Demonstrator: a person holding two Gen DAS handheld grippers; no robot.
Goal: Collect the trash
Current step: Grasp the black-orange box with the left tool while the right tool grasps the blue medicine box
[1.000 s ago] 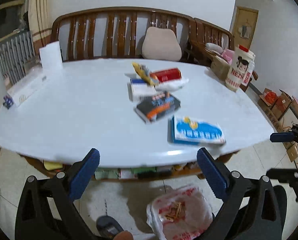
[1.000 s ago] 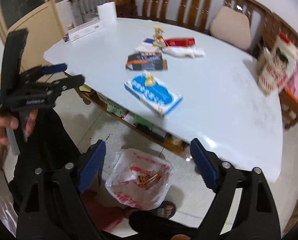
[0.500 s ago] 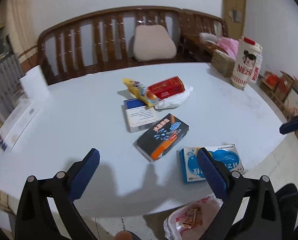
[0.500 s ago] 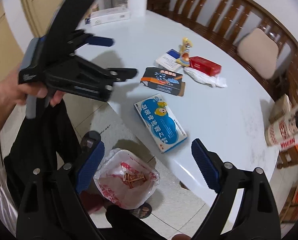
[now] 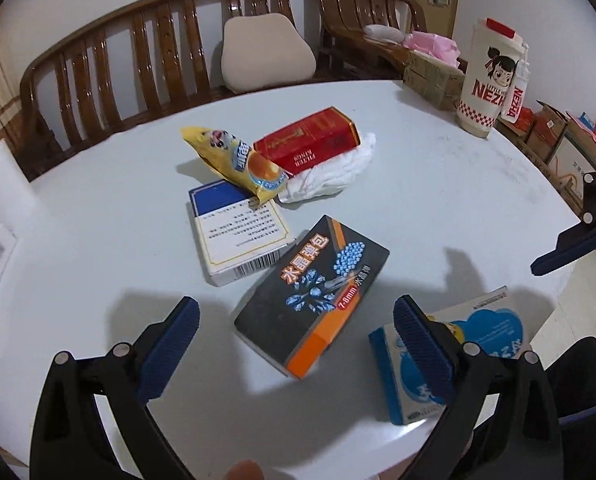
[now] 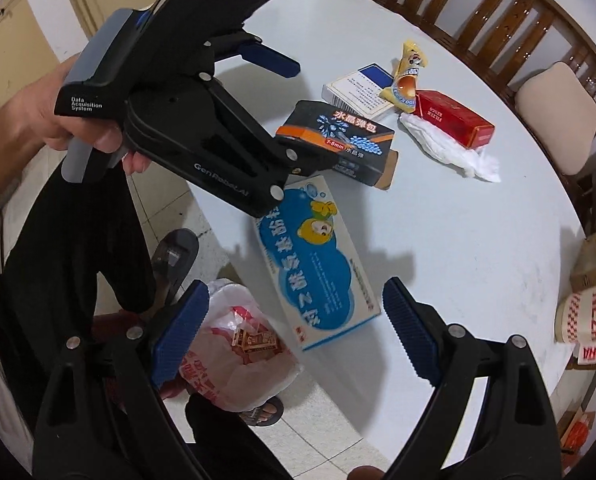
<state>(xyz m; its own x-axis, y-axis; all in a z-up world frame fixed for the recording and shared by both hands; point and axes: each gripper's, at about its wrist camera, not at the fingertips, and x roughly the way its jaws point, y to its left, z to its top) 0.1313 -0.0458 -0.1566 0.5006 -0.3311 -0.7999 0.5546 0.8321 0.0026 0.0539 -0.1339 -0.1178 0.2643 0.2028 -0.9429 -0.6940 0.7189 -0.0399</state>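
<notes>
On the white table (image 5: pixel 438 184) lies a cluster of trash: a black-and-orange box (image 5: pixel 314 292), a blue cartoon box (image 5: pixel 478 344) at the near edge, a white-and-blue box (image 5: pixel 234 232), a yellow snack wrapper (image 5: pixel 238 160), a red cigarette pack (image 5: pixel 310 144) and a crumpled white tissue (image 5: pixel 334 176). My left gripper (image 5: pixel 296 308) hovers open over the black-and-orange box without touching it. My right gripper (image 6: pixel 296 292) hangs open above the blue cartoon box (image 6: pixel 318 256). A white-and-red plastic bag (image 6: pixel 234 344) with scraps inside sits on the floor below the table edge.
A wooden bench (image 5: pixel 138 40) with a beige cushion (image 5: pixel 266 52) curves behind the table. A tall NEZHA cup (image 5: pixel 486 80) and a cardboard box (image 5: pixel 434 80) stand at the far right. The person's sandalled feet (image 6: pixel 174 256) stand beside the bag.
Both grippers have moved forward over the table and dipped lower. The left one went from the table edge to above the black-and-orange box, the right one to above the blue box.
</notes>
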